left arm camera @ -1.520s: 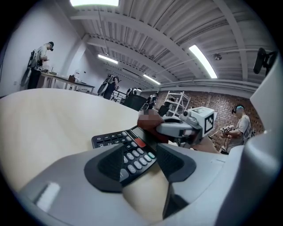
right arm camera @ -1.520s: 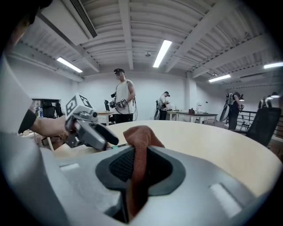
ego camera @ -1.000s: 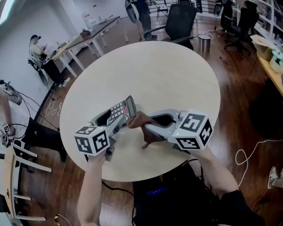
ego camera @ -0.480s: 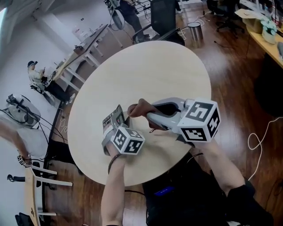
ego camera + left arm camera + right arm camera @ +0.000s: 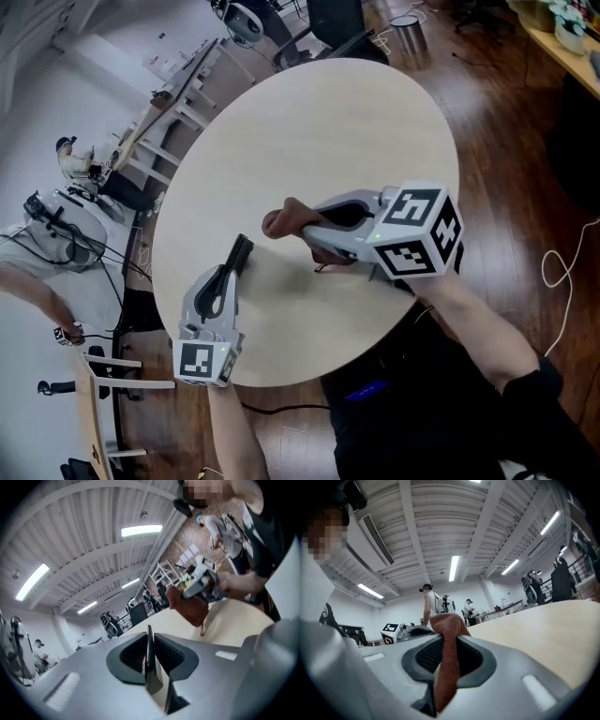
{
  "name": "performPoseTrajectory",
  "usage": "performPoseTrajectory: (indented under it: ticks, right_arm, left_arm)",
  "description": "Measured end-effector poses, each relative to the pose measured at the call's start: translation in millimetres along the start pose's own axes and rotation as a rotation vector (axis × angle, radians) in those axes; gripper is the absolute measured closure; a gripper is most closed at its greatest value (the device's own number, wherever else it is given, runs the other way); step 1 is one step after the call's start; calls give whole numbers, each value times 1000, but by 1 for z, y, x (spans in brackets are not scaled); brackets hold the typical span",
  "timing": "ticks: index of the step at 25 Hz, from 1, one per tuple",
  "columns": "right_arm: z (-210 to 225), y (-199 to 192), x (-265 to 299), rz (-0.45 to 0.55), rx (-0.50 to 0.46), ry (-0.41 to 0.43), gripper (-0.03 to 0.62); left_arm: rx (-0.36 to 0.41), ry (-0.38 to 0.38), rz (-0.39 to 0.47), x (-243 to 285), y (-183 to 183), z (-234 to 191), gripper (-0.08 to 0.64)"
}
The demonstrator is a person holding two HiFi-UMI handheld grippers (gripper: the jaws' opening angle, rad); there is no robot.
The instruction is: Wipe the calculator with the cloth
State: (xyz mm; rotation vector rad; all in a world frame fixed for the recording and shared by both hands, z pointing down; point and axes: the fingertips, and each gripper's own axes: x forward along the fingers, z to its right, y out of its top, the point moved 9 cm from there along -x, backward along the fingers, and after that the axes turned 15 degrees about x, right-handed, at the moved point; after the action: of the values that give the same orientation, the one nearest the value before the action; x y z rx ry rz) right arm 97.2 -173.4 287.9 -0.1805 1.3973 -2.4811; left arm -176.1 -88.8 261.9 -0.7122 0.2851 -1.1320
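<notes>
The calculator (image 5: pixel 242 250) shows edge-on as a thin dark slab over the near left of the round table (image 5: pixel 328 131). My left gripper (image 5: pixel 238 259) is shut on it; its jaws have just been closing with the slab between them. In the left gripper view the calculator (image 5: pixel 149 645) stands upright between the pads of that gripper (image 5: pixel 149 654). My right gripper (image 5: pixel 294 225) is shut on the brown cloth (image 5: pixel 284 219), a little right of the calculator and apart from it. The cloth (image 5: pixel 446 660) hangs through the right gripper (image 5: pixel 446 654). The left gripper view also shows the cloth (image 5: pixel 188 607).
A metal bin (image 5: pixel 410 28) and office chairs stand beyond the table's far edge. Long desks (image 5: pixel 178 94) run along the left wall, with people there. A white cable (image 5: pixel 562 267) lies on the wooden floor at the right.
The left gripper has drawn back toward the table's near left edge and rolled, so the calculator now shows edge-on instead of key side up. Cloth and calculator have come apart.
</notes>
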Motion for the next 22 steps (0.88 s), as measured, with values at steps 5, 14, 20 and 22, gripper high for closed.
performPoseTrajectory:
  ticks: [5, 14, 20, 22]
  right_arm:
    - [-22, 10, 46, 53, 132, 211, 525]
    - [-33, 30, 75, 74, 108, 293, 525]
    - [16, 7, 71, -15, 148, 46, 525]
    - [16, 12, 62, 22, 152, 20, 525]
  left_arm:
    - [-158, -42, 298, -33, 5, -18, 509]
    - [-347, -123, 645, -51, 17, -29, 509]
    - [-600, -85, 797, -60, 4, -29, 509]
    - [-691, -63, 837, -62, -3, -33, 509]
